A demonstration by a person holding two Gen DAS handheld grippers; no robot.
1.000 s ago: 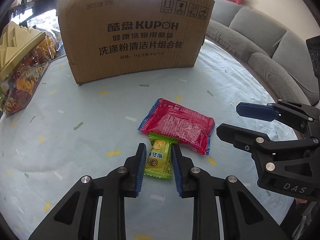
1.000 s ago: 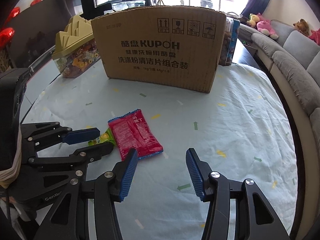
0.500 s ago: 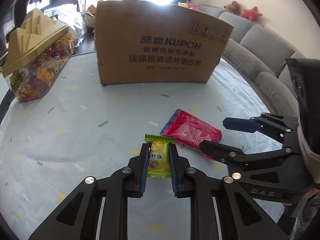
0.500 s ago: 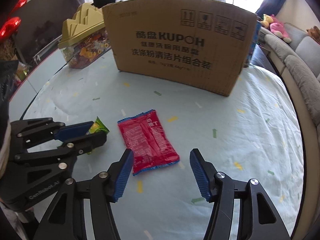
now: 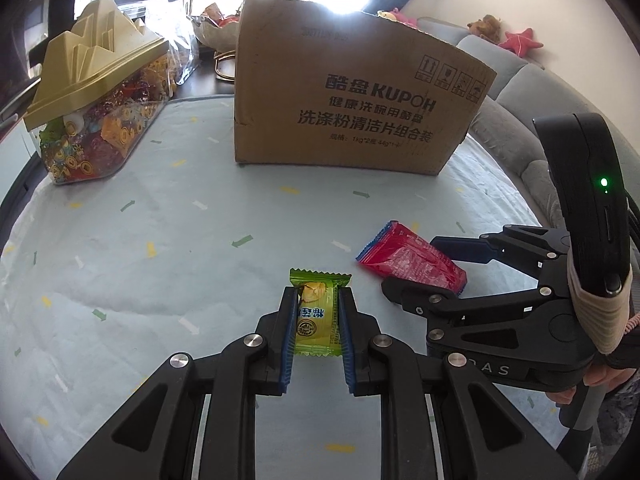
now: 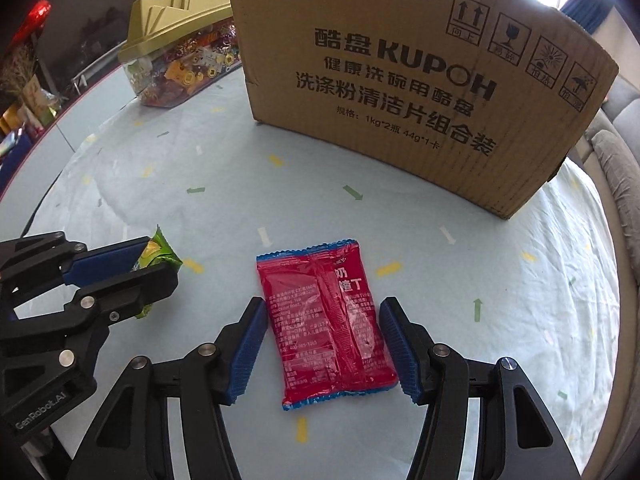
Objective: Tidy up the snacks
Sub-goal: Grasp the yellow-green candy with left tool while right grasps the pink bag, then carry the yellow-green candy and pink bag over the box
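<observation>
My left gripper (image 5: 317, 322) is shut on a small green-yellow snack packet (image 5: 316, 312) and holds it above the table; the packet also shows in the right wrist view (image 6: 158, 258) between the left gripper's fingers (image 6: 108, 262). A red snack packet (image 6: 328, 320) lies flat on the light blue tablecloth (image 6: 520, 300). My right gripper (image 6: 322, 338) is open with a finger on each side of the red packet, not squeezing it. In the left wrist view the red packet (image 5: 408, 262) lies between the right gripper's fingers (image 5: 460, 250).
A brown cardboard box (image 5: 352, 92) stands at the back of the table, its top not visible; it also shows in the right wrist view (image 6: 420, 72). A clear candy container with a gold lid (image 5: 92, 112) stands at the back left. A grey sofa (image 5: 532, 92) lies beyond the right edge.
My left gripper closed on the green-yellow packet and lifted it away from the red one. My right gripper moved forward so its open fingers now straddle the red packet.
</observation>
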